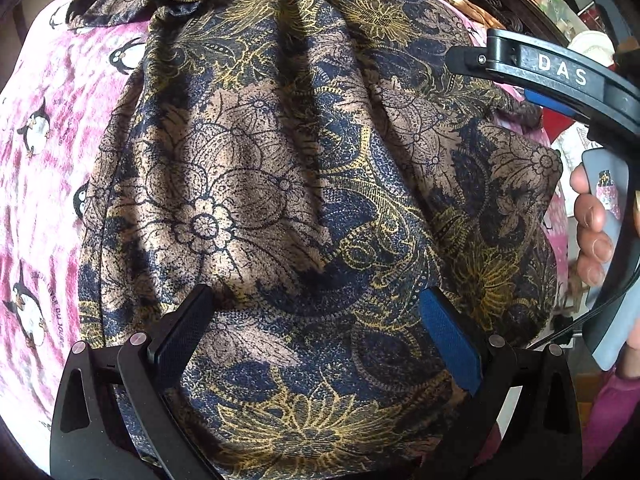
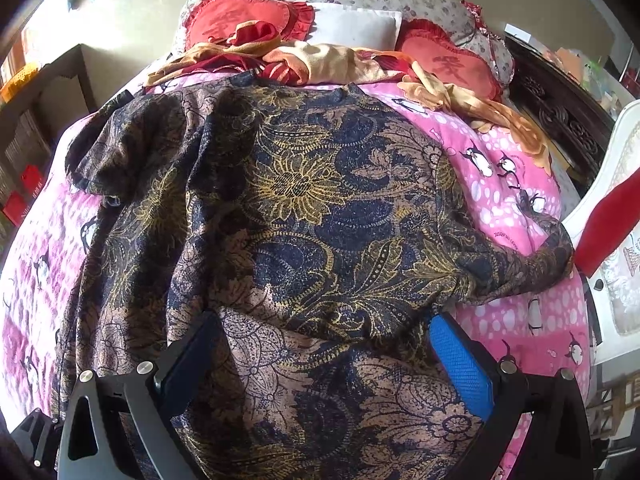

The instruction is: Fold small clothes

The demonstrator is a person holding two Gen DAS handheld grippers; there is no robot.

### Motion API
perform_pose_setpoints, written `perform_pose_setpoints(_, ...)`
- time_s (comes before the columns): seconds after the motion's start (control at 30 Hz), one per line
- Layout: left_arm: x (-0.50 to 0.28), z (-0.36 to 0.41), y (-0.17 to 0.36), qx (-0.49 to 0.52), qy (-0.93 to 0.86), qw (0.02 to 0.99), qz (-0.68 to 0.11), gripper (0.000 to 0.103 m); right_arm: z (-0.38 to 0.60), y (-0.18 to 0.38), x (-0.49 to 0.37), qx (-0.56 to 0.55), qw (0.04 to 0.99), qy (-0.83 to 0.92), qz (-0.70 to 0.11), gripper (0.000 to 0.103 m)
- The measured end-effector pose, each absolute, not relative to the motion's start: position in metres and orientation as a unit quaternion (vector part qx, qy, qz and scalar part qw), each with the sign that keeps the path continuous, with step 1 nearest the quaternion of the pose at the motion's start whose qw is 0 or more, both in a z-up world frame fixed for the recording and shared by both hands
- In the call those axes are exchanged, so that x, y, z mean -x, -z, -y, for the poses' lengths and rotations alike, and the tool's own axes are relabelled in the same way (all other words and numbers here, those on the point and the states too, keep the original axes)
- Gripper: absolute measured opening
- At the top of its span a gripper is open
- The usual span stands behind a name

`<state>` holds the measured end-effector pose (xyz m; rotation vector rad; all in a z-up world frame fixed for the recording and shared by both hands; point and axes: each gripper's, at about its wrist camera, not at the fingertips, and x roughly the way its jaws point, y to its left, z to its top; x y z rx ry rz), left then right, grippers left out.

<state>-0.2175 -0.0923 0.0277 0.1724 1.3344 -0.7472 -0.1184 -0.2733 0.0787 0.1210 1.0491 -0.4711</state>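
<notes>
A dark blue, brown and gold floral garment (image 1: 304, 184) lies spread and wrinkled on a pink penguin-print bedspread (image 1: 36, 184). My left gripper (image 1: 316, 300) is open just above the garment's near part, its black and blue pads wide apart with the cloth between them. My right gripper (image 2: 324, 320) is open too, low over the garment (image 2: 296, 208) near its hem. The right gripper's body (image 1: 560, 76), held by a hand, shows at the right in the left wrist view. One sleeve (image 2: 532, 264) reaches right.
Red heart cushions (image 2: 248, 16), a white pillow (image 2: 356, 28) and a heap of orange and red clothes (image 2: 320, 60) lie at the bed's head. A dark carved headboard (image 2: 560, 116) and a white chair (image 2: 616, 200) stand at the right. Shelves (image 2: 36, 120) stand left.
</notes>
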Motion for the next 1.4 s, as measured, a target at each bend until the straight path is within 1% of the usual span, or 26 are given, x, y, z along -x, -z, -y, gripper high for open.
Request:
perform_pose_setpoints(0.33,0.203,0.086,-0.035,-0.089,0.323,0.735,-0.589,0.102,0.27,-0.074,0.113,-0.056,0.837,0.214,-0.501,0.103)
perform_pose_setpoints(0.47,0.171,0.068,-0.049,-0.1,0.285,0.781,-0.547,0.102,0.267,-0.078,0.104,-0.063,0.847,0.196,-0.491,0.103)
perform_pose_setpoints(0.6,0.126,0.047,-0.051,-0.094,0.228,0.812,-0.53,0.102,0.258,-0.091,0.083,-0.083,0.87,0.144,-0.464,0.103)
perform_pose_setpoints(0.63,0.111,0.039,-0.05,-0.091,0.211,0.816,-0.53,0.102,0.254,-0.096,0.073,-0.085,0.876,0.131,-0.455,0.102)
perform_pose_setpoints(0.77,0.071,0.014,-0.048,-0.073,0.162,0.833,-0.524,0.102,0.237,-0.112,0.033,-0.098,0.893,0.073,-0.433,0.084)
perform_pose_setpoints(0.97,0.03,-0.018,-0.044,-0.05,0.119,0.844,-0.521,0.102,0.195,-0.132,-0.049,-0.12,0.906,-0.02,-0.406,0.084)
perform_pose_setpoints(1.07,0.013,-0.019,-0.042,-0.044,0.111,0.845,-0.521,0.102,0.18,-0.132,-0.1,-0.157,0.9,-0.053,-0.403,0.084)
perform_pose_setpoints(1.2,0.002,-0.027,-0.037,-0.038,0.104,0.843,-0.526,0.102,0.168,-0.111,-0.169,-0.234,0.87,-0.088,-0.426,0.083)
perform_pose_setpoints(1.27,-0.004,-0.031,-0.034,-0.032,0.103,0.842,-0.528,0.102,0.166,-0.098,-0.19,-0.266,0.854,-0.091,-0.437,0.077)
perform_pose_setpoints(1.37,-0.01,-0.037,-0.034,-0.032,0.099,0.847,-0.521,0.102,0.166,-0.071,-0.224,-0.302,0.829,-0.068,-0.465,0.075)
perform_pose_setpoints(1.4,-0.01,-0.039,-0.035,-0.032,0.097,0.848,-0.52,0.102,0.167,-0.062,-0.232,-0.317,0.821,-0.059,-0.471,0.072)
